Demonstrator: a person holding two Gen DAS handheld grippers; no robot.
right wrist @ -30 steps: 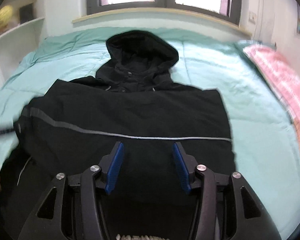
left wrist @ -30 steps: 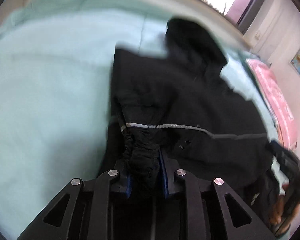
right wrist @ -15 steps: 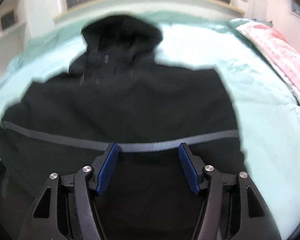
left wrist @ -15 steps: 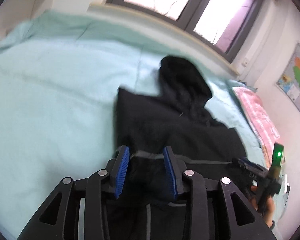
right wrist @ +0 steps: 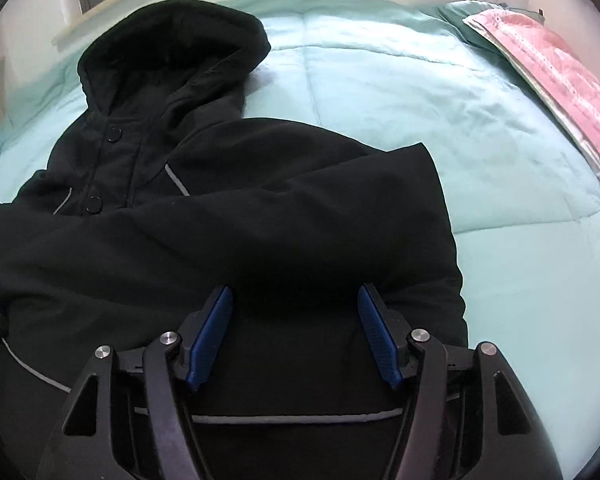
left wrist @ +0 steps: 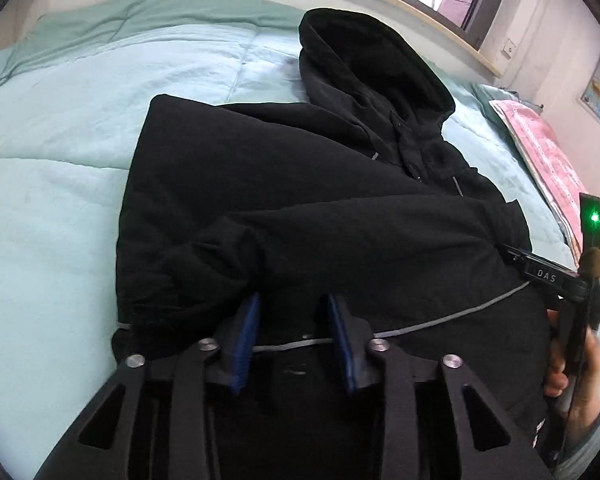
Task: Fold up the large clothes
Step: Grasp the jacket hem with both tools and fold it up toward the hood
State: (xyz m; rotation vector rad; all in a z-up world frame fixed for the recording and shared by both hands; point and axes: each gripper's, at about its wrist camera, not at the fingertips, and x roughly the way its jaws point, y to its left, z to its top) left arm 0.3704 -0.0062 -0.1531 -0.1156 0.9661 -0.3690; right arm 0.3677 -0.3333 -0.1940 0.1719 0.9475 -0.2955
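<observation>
Left gripper [left wrist: 292, 320] now hangs with its blue pads apart and nothing between them, where a second ago it was pinched on a bunched sleeve cuff of the jacket [left wrist: 300, 184]; it let go half a second back and the gap has stayed. That sleeve [left wrist: 340, 232] now lies across the chest of the jacket, running from the right shoulder side toward the left edge, its cuff end puffed up just ahead of the left pads. Right gripper [right wrist: 294, 332] is spread wide too, empty as it was throughout, hovering low over the hem side of the jacket, with the grey reflective stripe [right wrist: 296, 418] showing beneath its frame. The jacket sits spread on the mint quilt of the bed [right wrist: 400, 92], hood [right wrist: 172, 40] pointing toward the window, a pink pillow [right wrist: 552, 76] well off to the right. From the left view I can see the other gripper's handle and the person's hand [left wrist: 572, 372] at the far right edge. To my eye the sleeve fold is done on this side, and both sleeves look tucked in, since the body shows straight edges left and right. What remains, I'd guess, is taking the hem and bringing it up toward the hood; the padded cloth looks springy and may not stay flat.
</observation>
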